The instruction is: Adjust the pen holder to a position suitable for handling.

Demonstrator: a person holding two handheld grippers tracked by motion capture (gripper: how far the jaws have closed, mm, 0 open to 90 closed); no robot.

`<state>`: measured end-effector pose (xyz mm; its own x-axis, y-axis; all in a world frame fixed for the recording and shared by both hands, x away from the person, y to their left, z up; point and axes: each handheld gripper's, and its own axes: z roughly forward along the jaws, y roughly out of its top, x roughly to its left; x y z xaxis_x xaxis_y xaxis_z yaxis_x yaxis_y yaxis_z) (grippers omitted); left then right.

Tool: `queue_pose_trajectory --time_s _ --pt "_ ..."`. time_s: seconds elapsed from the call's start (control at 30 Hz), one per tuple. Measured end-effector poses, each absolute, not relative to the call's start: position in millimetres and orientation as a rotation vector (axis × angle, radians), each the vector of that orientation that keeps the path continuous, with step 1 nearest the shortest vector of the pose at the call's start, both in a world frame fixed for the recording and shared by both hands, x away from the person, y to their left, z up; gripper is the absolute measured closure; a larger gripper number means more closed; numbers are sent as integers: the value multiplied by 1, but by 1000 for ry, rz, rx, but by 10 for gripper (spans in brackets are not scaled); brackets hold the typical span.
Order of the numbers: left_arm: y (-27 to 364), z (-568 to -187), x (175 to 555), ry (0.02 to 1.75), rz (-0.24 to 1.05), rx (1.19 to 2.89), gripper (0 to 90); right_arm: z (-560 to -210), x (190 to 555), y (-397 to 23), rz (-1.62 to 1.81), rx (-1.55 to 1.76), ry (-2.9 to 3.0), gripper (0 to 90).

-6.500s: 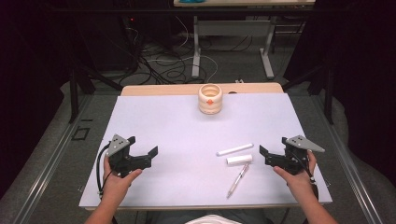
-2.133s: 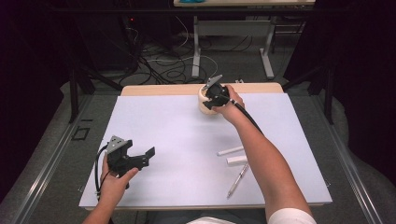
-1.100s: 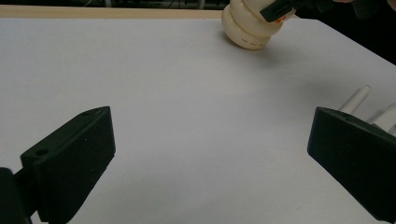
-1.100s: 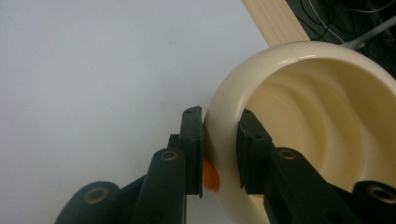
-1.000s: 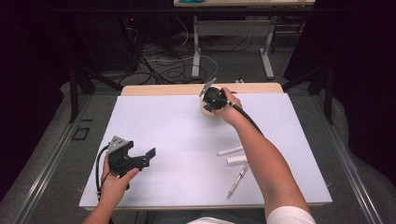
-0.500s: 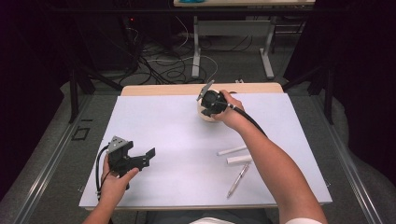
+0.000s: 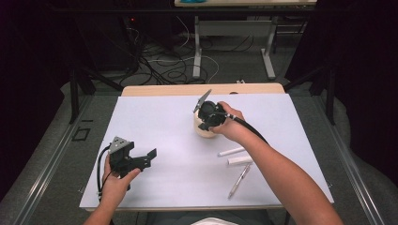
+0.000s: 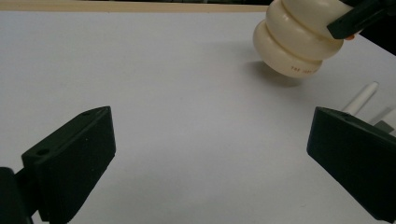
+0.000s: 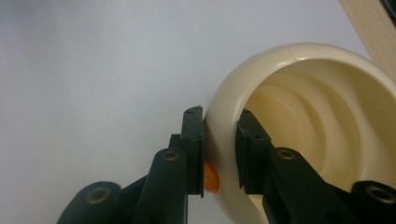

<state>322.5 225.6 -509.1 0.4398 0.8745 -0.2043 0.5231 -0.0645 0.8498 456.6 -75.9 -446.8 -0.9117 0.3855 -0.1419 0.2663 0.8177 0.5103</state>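
A cream ribbed cup [image 7: 205, 131] hangs tilted just above the white table sheet [image 7: 164, 117], its shadow below it. My right gripper [image 7: 203, 123] is shut on its rim, one jaw outside and one inside the wall [image 9: 219, 122]. In the right gripper view the cup [image 9: 322, 112] looks hollow and bare inside. The left gripper view has the cup [image 8: 294, 42] at its upper right, off the surface. My left gripper [image 7: 146, 159] stands open near the front left with nothing between its jaws [image 8: 210, 154].
A white marker [image 7: 231, 152], a short white piece [image 7: 240, 160] and a slim pen [image 7: 239, 179] lie at the right front, under the person's right forearm. The marker [image 8: 359, 98] lies beyond the left gripper's right jaw. A wooden strip [image 7: 202, 89] borders the far edge.
The right gripper left the front right, reached the cup at the far edge and shut on its rim. It has since lifted the cup, tilted it and brought it nearer. The left gripper stayed put.
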Motion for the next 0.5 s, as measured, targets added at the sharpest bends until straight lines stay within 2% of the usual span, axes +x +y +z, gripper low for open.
queue_pose_trajectory --time_s 0.5 --pt "223 -510 323 1211 453 1740 11 -458 439 -76 722 521 2852 761"
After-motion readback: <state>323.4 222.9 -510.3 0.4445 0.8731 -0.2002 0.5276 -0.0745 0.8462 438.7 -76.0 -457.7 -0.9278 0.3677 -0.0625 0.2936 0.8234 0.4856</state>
